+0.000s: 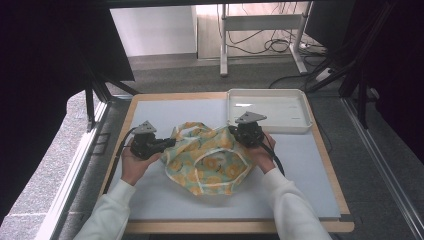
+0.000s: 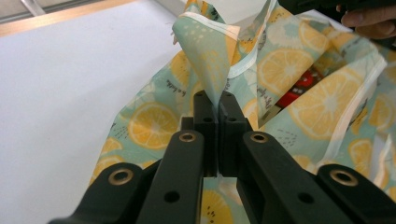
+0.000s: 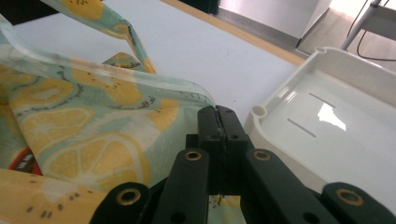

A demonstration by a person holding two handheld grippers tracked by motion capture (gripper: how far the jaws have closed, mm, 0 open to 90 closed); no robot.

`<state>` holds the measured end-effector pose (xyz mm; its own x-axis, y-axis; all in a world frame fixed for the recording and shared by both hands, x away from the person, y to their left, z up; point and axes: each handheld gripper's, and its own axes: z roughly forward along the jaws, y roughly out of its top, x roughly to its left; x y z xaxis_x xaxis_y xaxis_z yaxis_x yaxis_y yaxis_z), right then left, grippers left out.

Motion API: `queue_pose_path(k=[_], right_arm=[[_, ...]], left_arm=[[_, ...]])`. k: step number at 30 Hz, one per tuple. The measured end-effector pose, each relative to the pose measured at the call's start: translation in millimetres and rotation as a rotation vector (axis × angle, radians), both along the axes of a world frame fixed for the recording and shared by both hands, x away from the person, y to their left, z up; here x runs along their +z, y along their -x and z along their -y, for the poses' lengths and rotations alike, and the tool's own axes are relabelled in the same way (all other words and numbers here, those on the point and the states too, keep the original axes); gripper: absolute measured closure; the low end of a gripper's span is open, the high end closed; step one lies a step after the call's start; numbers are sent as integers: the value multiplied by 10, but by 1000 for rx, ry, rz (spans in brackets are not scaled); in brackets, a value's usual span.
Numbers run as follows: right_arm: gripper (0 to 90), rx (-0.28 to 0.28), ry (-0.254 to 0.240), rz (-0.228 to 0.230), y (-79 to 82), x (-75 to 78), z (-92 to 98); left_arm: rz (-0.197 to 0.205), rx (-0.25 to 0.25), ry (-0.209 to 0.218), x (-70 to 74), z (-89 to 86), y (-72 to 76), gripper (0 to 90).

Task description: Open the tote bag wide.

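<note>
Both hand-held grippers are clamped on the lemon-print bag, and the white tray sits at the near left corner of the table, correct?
Not quite. The left hand-held gripper and the right hand-held gripper are indeed shut on the lemon-print bag, but the white tray sits at the far right of the table, beyond the right hand, as the high view shows.

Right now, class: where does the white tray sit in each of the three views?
High view: white tray at upper right, behind the lemon-print bag.
Left gripper view: I cannot make it out.
Right gripper view: tray at right, beside the bag.
Shared landmark: the bag.
</note>
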<state>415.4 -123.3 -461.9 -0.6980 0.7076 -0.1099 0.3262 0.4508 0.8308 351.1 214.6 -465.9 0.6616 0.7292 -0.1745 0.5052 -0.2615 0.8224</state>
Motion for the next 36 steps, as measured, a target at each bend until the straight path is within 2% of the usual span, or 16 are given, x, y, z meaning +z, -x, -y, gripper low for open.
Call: queue_pose_path(k=[10, 12, 15, 23, 26, 30, 36], right_arm=[[894, -23, 31, -46, -81, -122, 8], [894, -24, 45, -53, -86, -152, 2], [893, -25, 69, -52, -87, -189, -11], [893, -21, 110, -89, -75, -344, -37], [893, -26, 125, -118, -95, -412, -33], [893, -36, 110, -148, -137, -463, -22], [893, -45, 146, -197, -177, -581, -49]], left_arm=[[-27, 3, -46, -114, 69, -64, 894], [-21, 8, -71, -135, 86, -72, 894], [-23, 11, -79, -149, 94, -81, 894], [-43, 21, -110, -231, 110, -143, 894], [-52, 27, -103, -261, 114, -175, 893], [-69, 46, -108, -317, 108, -238, 893], [-96, 41, -135, -423, 143, -303, 893]])
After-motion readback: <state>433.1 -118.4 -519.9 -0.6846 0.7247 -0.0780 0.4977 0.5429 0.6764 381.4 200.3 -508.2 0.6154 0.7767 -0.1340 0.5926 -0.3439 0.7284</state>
